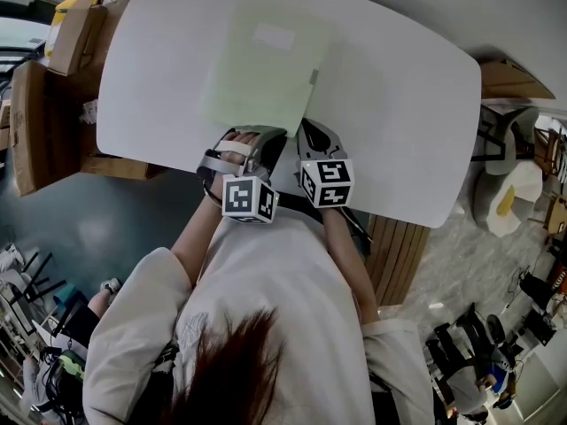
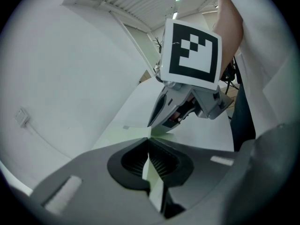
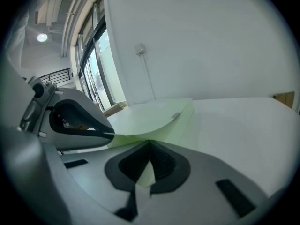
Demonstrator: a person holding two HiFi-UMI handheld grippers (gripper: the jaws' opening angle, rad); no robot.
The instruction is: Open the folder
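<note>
A pale green folder [image 1: 261, 65] lies flat on the white table [image 1: 399, 104], with its near edge at the two grippers. In the head view the gripper bodies and marker cubes cover both sets of jaw tips.

The left gripper [image 2: 149, 146] is clamped on a thin green sheet of the folder at its near edge. The right gripper [image 3: 149, 149], just to its right, pinches a folder sheet too. From the right gripper view, the top cover [image 3: 150, 116] bows upward off the lower sheet.

A white label [image 1: 274, 35] on the cover is too faint to read. A small tab [image 1: 314, 77] on the right edge is hard to make out.
</note>
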